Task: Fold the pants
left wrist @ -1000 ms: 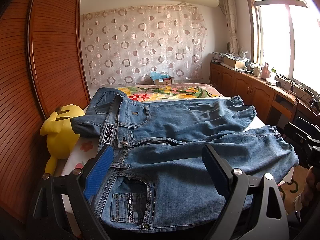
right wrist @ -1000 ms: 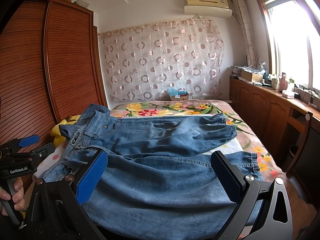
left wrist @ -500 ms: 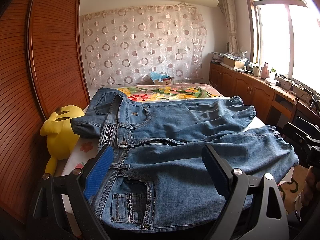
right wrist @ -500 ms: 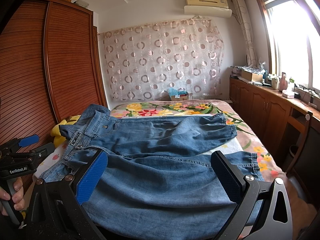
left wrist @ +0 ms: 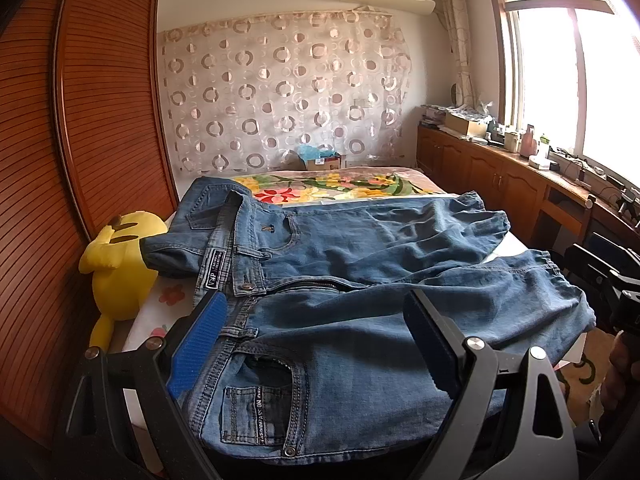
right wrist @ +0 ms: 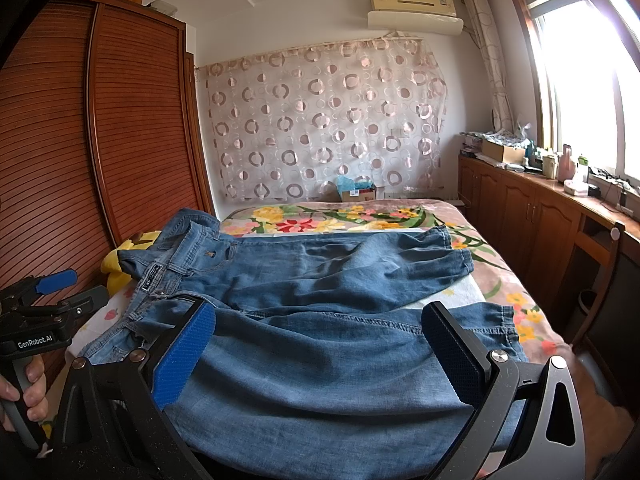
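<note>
jeans (left wrist: pixel 360 320) near hem hidden by hand-held gripper; plush toy (right wrist: pixel 120 264) mostly hidden

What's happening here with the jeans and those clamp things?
A person is holding a two-finger gripper in each hand, about to fold a pair of blue jeans spread flat on a bed with a floral cover. The left gripper hovers open near the waistband and pocket; the right gripper hovers open over the nearer leg. Neither has hold of the fabric, and the legs lie unfolded. A yellow plush toy sits beside the waistband, by the wooden wardrobe.
</note>
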Tool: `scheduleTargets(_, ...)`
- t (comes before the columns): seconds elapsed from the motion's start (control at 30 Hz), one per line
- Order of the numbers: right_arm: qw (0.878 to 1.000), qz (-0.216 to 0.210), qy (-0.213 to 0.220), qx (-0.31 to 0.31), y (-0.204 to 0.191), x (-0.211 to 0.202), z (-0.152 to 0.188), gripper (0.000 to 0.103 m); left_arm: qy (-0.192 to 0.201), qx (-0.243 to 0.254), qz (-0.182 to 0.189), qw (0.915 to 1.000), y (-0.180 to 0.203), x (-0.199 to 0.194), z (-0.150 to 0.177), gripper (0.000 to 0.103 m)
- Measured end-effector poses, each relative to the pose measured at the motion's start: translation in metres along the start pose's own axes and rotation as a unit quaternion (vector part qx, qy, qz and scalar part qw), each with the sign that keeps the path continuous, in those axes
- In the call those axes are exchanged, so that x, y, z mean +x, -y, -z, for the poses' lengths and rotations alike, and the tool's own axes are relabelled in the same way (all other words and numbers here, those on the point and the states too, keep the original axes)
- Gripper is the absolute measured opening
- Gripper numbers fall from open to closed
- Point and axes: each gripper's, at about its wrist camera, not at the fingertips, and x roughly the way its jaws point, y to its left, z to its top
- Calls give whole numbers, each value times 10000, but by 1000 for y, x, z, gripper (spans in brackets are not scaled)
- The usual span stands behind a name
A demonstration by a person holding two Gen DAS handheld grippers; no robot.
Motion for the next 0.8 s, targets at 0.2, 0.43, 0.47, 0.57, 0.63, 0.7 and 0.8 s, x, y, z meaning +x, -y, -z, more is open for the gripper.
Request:
scheduleTargets(0.2, 10000, -5, -4, -1, 0, 0, 0, 103, -2, 1, -7, 10000, 0, 0, 0, 90)
scheduleTargets(0.43, 10000, -17, -59, -17, 2, 2, 3, 102, -164, 120, 44, 9998, 8, 4, -4, 90)
scheduleTargets(0.47, 10000, -14, -69, -5, 4, 2, 2, 102, -207, 137, 41, 9997, 7, 7, -3, 90)
scheduleTargets(0.57, 9999, 51, -120, 41, 13, 4, 3, 102, -345, 134, 91, 9993, 1, 13, 1, 90)
scheduleTargets(0.63, 9998, 103, -165, 72, 20, 5, 5, 102, -417, 131, 98, 9990, -3, 17, 4, 90)
scheduleTargets(0.7, 9996, 164, -200, 86, 25, 6, 6, 101, -490, 127, 98, 9987, -7, 22, 6, 90)
scheduleTargets(0.8, 9994, 233, -234, 106, 32, 7, 5, 101, -574, 115, 113, 9982, -13, 28, 11, 90)
